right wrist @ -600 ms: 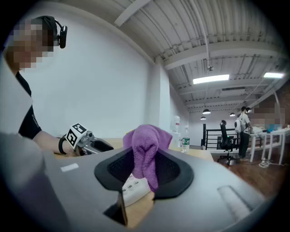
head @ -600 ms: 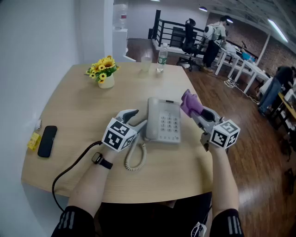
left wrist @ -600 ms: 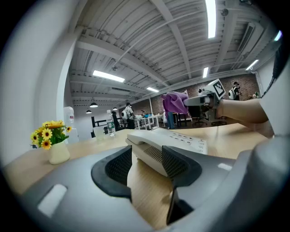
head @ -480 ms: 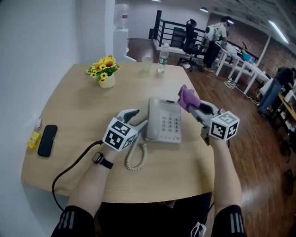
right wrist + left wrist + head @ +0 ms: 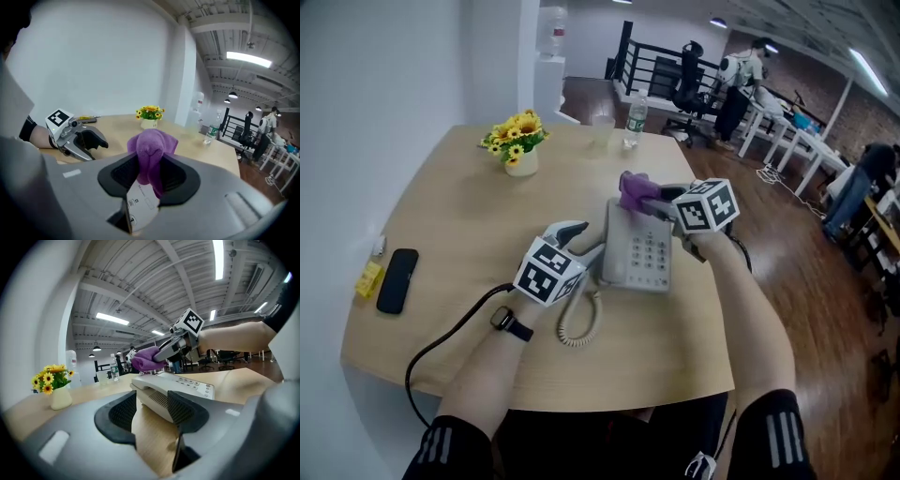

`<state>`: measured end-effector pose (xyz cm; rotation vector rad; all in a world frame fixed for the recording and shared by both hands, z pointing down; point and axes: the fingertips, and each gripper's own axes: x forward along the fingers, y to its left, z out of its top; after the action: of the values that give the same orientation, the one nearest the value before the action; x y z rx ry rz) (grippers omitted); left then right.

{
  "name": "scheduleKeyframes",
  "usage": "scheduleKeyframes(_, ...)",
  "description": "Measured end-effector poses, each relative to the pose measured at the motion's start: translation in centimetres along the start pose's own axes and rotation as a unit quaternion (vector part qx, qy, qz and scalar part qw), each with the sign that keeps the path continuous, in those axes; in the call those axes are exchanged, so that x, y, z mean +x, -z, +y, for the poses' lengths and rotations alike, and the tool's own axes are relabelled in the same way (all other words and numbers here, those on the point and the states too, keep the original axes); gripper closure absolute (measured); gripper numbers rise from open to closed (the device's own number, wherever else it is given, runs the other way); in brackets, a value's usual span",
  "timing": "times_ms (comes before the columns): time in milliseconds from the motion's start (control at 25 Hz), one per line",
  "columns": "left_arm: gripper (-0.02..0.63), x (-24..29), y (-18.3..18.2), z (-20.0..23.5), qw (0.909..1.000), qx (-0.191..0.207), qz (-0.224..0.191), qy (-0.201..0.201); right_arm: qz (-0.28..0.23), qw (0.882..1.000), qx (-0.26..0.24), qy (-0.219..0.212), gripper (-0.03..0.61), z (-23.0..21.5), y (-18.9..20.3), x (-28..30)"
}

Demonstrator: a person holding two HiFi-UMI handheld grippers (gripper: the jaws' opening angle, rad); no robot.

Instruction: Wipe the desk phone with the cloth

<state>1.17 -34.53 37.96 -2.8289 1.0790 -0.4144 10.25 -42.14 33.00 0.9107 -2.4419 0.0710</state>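
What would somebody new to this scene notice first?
The purple cloth, clamped in the right gripper, is held at the far end of the white desk phone. The left gripper sits open at the phone's left edge, and a vase of yellow flowers stands at the table's far left.

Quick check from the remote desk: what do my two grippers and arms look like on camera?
Both the left claw and right claw are light grey shells with black ribbed pads. Each carries a white cube of black square markers. Black sleeves with white stripes; a dark watch on the left wrist.
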Motion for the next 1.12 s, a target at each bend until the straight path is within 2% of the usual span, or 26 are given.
scheduleKeyframes(280,0.413,0.0,0.0,0.0,1.0000,0.002,0.001,0.000,0.078,0.997,-0.009,0.003,0.449,-0.6,2.4,2.6)
scheduleKeyframes(440,0.413,0.0,0.0,0.1,1.0000,0.000,0.001,0.000,0.127,0.991,-0.031,0.030,0.451,-2.2,3.9,1.7)
scheduleKeyframes(800,0.413,0.0,0.0,0.0,1.0000,0.001,0.000,-0.001,0.171,0.981,-0.019,0.087,0.451,-6.4,7.1,-2.4)
scheduleKeyframes(960,0.413,0.0,0.0,0.0,1.0000,0.001,0.001,0.000,0.161,0.979,0.000,0.122,0.451,-8.4,7.3,-4.3)
scheduleKeyframes(1120,0.413,-0.1,0.0,0.0,1.0000,0.000,0.001,-0.001,0.109,0.986,0.062,0.107,0.451,-8.4,6.5,-4.6)
